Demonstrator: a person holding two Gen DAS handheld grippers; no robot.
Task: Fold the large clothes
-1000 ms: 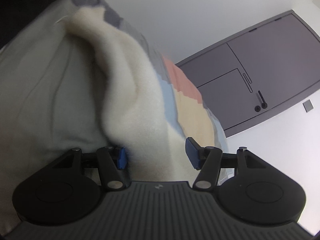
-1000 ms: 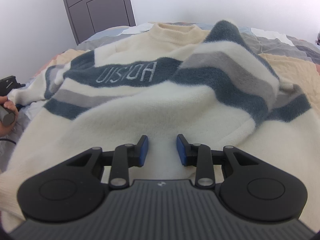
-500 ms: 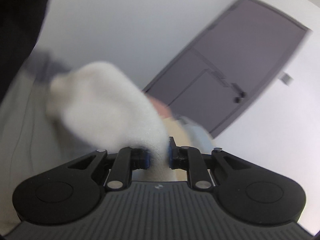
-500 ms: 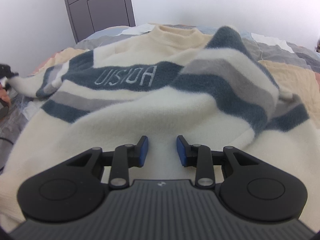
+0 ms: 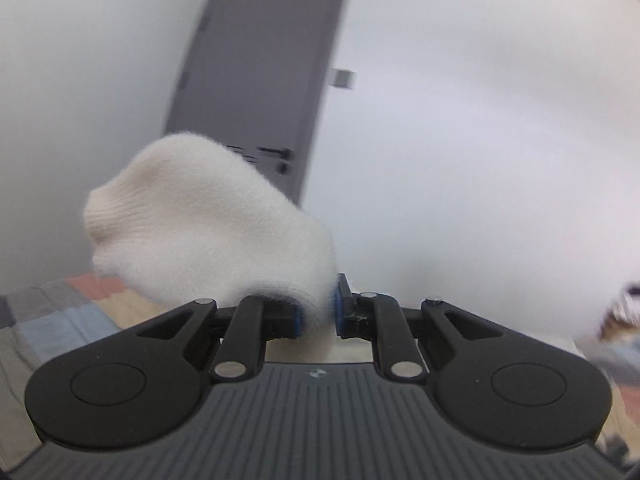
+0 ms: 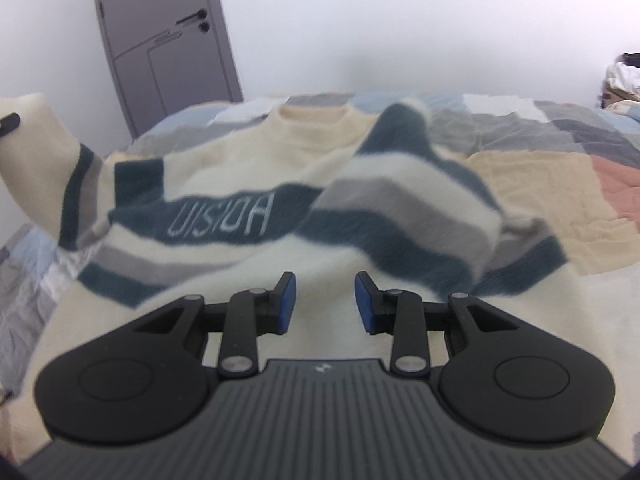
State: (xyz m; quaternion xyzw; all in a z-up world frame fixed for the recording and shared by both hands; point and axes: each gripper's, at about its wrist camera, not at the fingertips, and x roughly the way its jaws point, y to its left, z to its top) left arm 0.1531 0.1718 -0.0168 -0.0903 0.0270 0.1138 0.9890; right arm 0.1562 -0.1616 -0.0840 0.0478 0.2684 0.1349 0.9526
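Gripping the cream cuff (image 5: 208, 232) of a sleeve, the left gripper (image 5: 318, 316) has its blue pads pressed into the knit from both sides, the jaws having just closed on it; the ribbed end of the cuff bulges up and to the left of the fingers, in front of a grey door (image 5: 260, 92) and a white wall (image 5: 480, 120). Below the cuff, at the left edge of that view, a strip of patchwork bedspread (image 5: 60, 320) shows in grey, blue, pink and tan. In the right wrist view the sweater (image 6: 248, 184) lies spread on the bed, cream with dark teal and grey stripes and pale lettering across the teal chest band, its collar (image 6: 312, 118) toward the far side. One sleeve is folded across the chest on the right of the picture, while the other sleeve (image 6: 44, 168) rises off the bedspread at the left edge, lifted up to a dark tip of the other tool just in frame. The right gripper (image 6: 325, 304) hovers over the cream lower part of the sweater with its jaws narrowly parted and nothing between the pads; whether the fingers touch the fabric cannot be told. A heap of pale fabric (image 6: 624, 80) sits at the far right edge, too blurred to identify.
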